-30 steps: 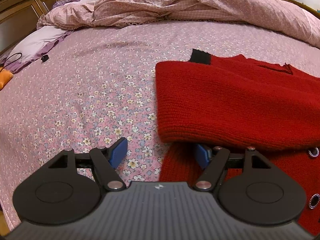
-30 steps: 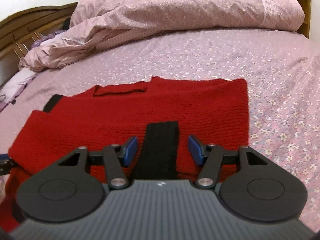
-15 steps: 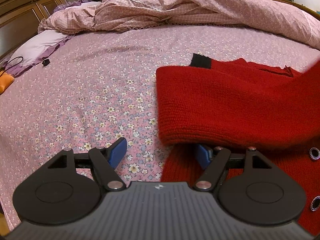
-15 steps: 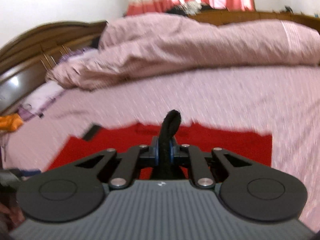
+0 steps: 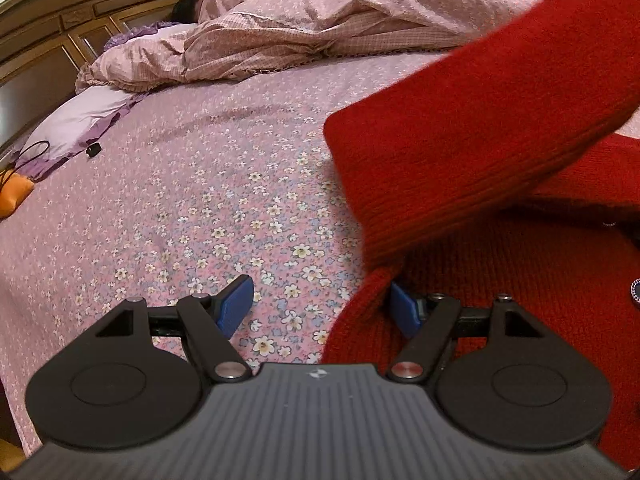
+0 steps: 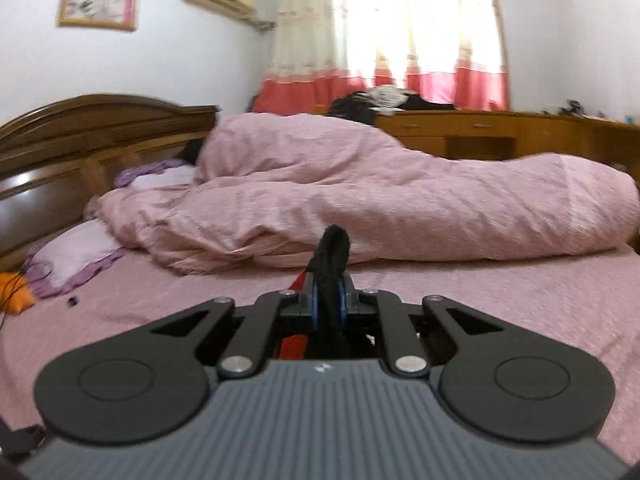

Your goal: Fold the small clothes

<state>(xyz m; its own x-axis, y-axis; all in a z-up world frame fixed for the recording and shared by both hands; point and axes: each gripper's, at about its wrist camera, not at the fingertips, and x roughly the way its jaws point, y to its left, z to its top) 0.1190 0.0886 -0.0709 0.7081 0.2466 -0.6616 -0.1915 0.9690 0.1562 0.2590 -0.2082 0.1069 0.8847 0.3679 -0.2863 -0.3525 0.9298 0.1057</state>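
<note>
A red knit cardigan (image 5: 520, 288) lies on the flowered pink bedsheet (image 5: 208, 184) at the right of the left wrist view. One red sleeve (image 5: 460, 128) is lifted and stretches up to the upper right. My left gripper (image 5: 320, 308) is open and low over the sheet; the cardigan's left edge lies between its fingers, against the right pad (image 5: 404, 312). My right gripper (image 6: 329, 300) is shut on the sleeve's black cuff (image 6: 334, 252) and holds it high above the bed; a bit of red knit (image 6: 292, 346) shows below it.
A bunched pink duvet (image 6: 380, 208) lies across the far side of the bed. A lilac pillow (image 5: 80, 120), a black cable and an orange thing (image 5: 14, 194) sit at the left by the wooden headboard (image 6: 80, 136). A wooden dresser (image 6: 500, 136) stands behind.
My right gripper shut on the black cuff and lifted it up, drawing the red sleeve off the cardigan's body. My left gripper stayed open at the cardigan's left edge.
</note>
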